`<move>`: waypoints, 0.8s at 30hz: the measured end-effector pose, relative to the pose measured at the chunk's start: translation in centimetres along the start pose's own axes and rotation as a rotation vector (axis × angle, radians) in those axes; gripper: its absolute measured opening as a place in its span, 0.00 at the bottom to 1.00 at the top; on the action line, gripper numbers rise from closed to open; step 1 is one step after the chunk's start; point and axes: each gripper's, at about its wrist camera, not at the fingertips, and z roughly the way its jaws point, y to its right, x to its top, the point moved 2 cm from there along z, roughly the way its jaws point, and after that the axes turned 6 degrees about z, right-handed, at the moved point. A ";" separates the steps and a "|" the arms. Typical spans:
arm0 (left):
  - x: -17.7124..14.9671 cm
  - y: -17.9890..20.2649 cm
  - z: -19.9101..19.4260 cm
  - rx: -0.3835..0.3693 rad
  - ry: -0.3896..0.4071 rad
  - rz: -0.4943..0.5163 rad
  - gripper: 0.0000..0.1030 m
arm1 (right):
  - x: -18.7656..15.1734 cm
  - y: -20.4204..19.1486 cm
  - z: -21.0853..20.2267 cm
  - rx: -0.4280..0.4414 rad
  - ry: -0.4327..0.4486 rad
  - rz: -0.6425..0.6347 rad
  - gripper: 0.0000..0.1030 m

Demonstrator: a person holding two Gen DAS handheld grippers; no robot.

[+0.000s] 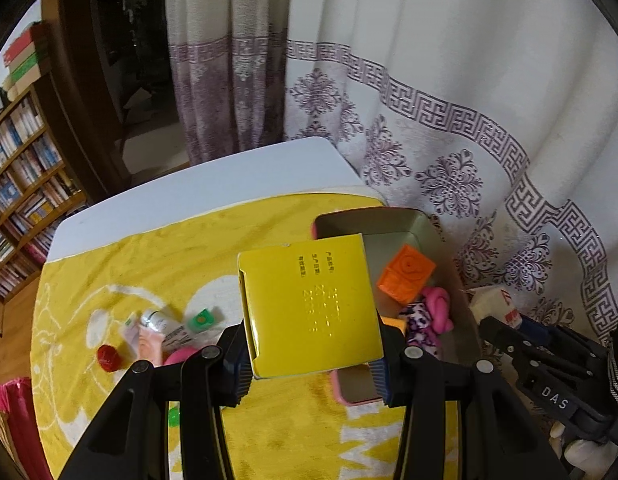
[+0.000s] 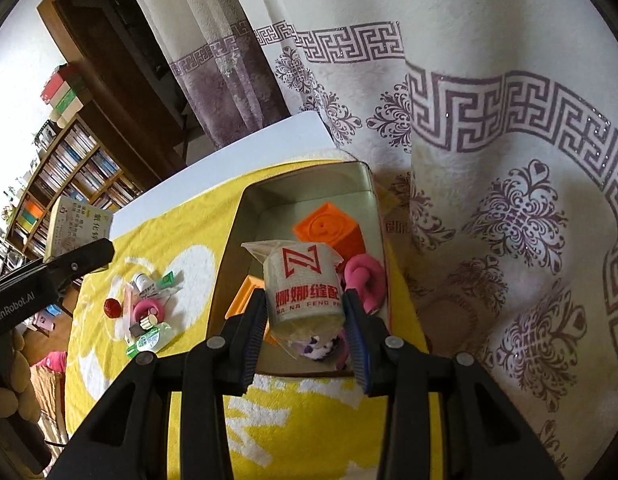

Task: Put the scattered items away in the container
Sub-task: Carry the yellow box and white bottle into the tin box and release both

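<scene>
left claw (image 1: 309, 360): clamped on a yellow carton (image 1: 309, 304), pads squeezing its two side faces, printed top facing the lens. Side grip probably because the flat faces are the easiest thing to pinch.

right claw (image 2: 305, 316): clamped on a wrapped white roll (image 2: 307, 288) with red lettering, held upright, loose wrapper poking out top and bottom. Pinched across the round body so it can't roll away, by the look of it.

where both loads sit: hanging above the container (image 2: 309, 184), the roll over the middle, the carton over the near-left corner. Looks like drop-off is next for both.

container: pink-rimmed tray at the right end of the worktop (image 1: 197, 184), right against the curtain (image 1: 449, 100). Already holding an orange cube (image 2: 329, 228), a pink knotted thing (image 2: 369, 280) and a purple-spotted fuzzy bit (image 1: 419, 320).

space: room along the far wall, tighter on the near side, so the carton might have to go in flat or tilted. Just a guess.

leftovers: little heap on the yellow towel (image 1: 149, 248), well left of the container: red cap-like blob (image 1: 109, 357), small tubes (image 1: 157, 320), green-lidded piece (image 1: 203, 320), green bottle (image 2: 153, 338). Too jumbled to name each one.

progress: somewhere midway, judging by the pile.

risk: slippery wrapper on the roll, carton clipping the rim.
</scene>
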 end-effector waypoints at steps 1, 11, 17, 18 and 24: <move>0.1 0.2 0.2 -0.007 -0.002 0.002 0.47 | 0.2 0.0 0.0 0.002 0.001 -0.002 0.40; 3.1 1.9 1.6 -0.078 0.010 0.020 0.47 | 2.0 -0.5 0.8 0.016 0.014 -0.025 0.40; 4.8 2.6 3.1 -0.175 -0.013 0.011 0.66 | 2.8 -1.1 1.7 0.033 0.001 -0.043 0.43; 4.8 2.7 3.3 -0.183 -0.016 0.007 0.77 | 2.9 -1.1 2.0 0.031 0.002 -0.043 0.47; 4.5 2.0 3.5 -0.179 -0.017 -0.012 0.77 | 2.8 -0.5 3.2 0.014 -0.014 -0.014 0.69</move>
